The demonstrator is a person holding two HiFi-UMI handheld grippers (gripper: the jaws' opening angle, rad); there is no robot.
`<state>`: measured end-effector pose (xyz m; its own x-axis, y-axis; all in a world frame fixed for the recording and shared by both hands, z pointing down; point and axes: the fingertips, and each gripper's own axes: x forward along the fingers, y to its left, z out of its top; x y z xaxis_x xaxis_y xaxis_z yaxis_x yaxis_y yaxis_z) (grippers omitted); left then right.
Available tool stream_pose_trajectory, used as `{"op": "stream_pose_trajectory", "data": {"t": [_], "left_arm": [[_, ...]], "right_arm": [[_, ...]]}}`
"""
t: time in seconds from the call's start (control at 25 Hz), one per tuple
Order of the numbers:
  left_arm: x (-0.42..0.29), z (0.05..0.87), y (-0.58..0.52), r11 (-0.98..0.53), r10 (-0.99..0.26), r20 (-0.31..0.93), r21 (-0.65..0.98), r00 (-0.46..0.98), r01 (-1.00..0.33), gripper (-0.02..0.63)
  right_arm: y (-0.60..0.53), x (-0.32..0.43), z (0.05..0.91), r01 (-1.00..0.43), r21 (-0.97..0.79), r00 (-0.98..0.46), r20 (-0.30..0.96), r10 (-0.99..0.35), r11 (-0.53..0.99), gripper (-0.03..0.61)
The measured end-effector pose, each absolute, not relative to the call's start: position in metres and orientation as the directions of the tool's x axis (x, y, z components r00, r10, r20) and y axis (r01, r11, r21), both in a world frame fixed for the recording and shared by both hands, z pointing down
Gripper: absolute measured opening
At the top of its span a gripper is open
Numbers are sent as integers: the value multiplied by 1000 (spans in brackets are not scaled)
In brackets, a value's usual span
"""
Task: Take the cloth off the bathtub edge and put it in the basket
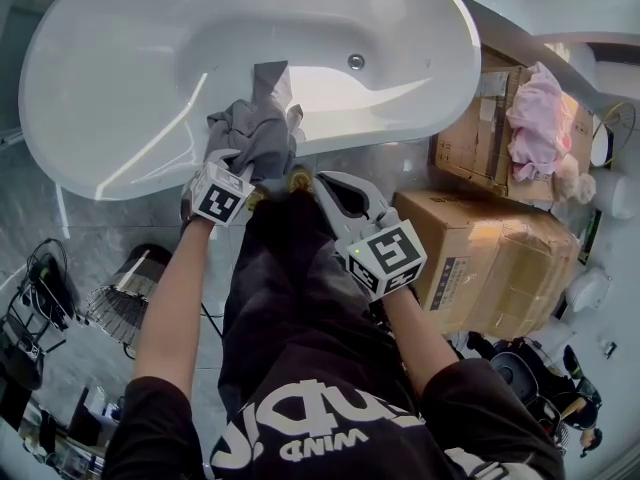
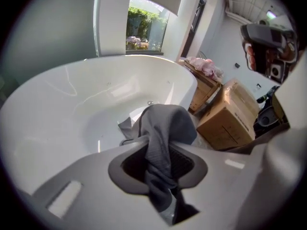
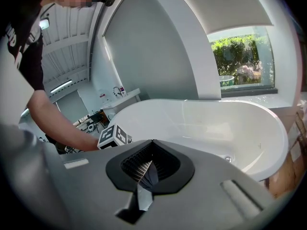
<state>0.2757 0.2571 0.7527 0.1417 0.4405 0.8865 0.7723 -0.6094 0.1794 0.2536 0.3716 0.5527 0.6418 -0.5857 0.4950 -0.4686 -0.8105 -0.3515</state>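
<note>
Now grey cloth [image 2: 167,121] pinched between left claw [image 2: 160,146] jaws, draped over bathtub [image 2: 57,109] edge; right claw [image 3: 149,143] closed.

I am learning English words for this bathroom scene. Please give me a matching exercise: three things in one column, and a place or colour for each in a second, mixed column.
Things:
1 grey cloth
2 pink cloth
3 tub

Place or colour:
a on a box
b white
c held in the left gripper

Pairs: 1-c, 2-a, 3-b
</note>
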Motion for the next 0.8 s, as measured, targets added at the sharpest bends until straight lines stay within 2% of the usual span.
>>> {"op": "stream_pose_trajectory", "data": {"t": [0.48,0.8], "left_arm": [[261,724,249,-684,471,868,245,160,687,77],[246,644,244,-731,533,804,281,264,622,74]], "right_arm": [[380,255,521,-491,-313,664,469,-582,-813,9],[401,259,477,-486,-289,696,444,-565,-825,9]]}}
